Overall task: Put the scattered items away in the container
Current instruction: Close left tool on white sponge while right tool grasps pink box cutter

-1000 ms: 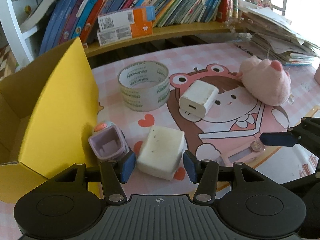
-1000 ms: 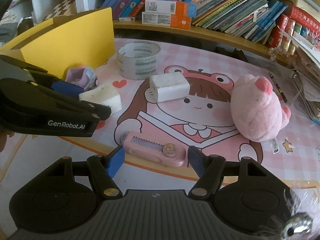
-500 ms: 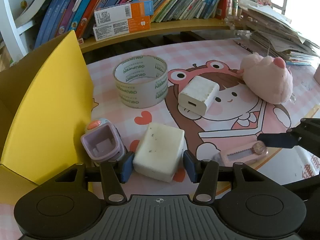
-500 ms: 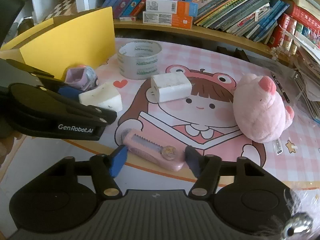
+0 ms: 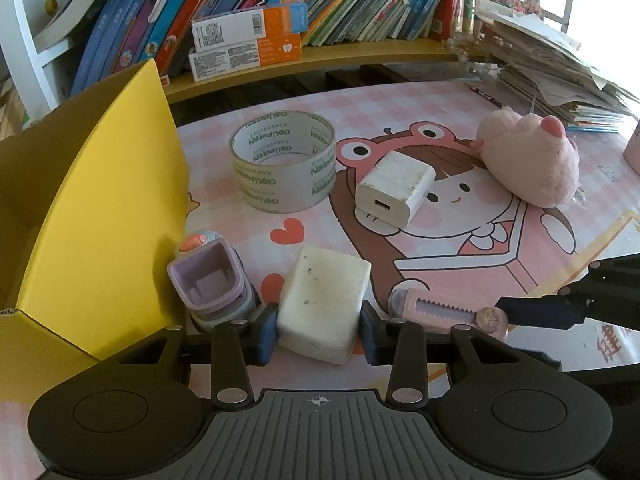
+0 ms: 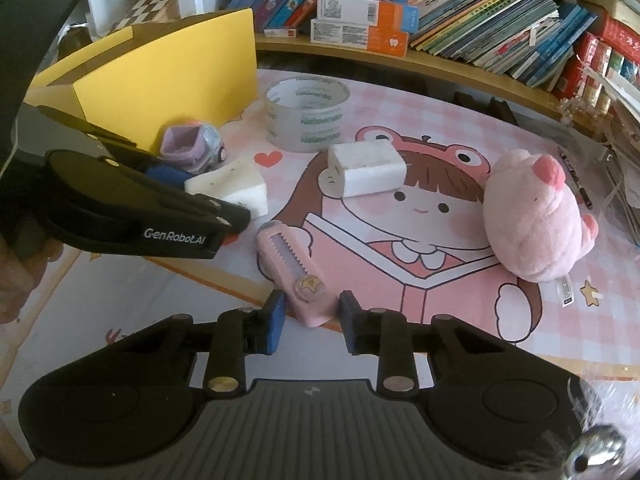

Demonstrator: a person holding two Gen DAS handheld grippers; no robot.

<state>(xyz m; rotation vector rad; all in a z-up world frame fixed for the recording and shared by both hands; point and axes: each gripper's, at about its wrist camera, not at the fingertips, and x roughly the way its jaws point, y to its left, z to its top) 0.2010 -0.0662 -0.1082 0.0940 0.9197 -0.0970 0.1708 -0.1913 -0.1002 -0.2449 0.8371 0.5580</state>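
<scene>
Bookshelf (image 5: pixel 360 52) w/ leaning books, cartoon tablecloth (image 5: pixel 460 216), daylight at right

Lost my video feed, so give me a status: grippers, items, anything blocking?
Left gripper closing on white eraser block. Right gripper closing on pink utility knife, now twisted. Yellow box open at left; toy car sits between.

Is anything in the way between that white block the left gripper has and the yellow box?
Yes. The small purple toy car sits right between the white block and the yellow box, against the box's wall. The left gripper, its jaws just closing around the block, would likely need to lift it over the car.
</scene>
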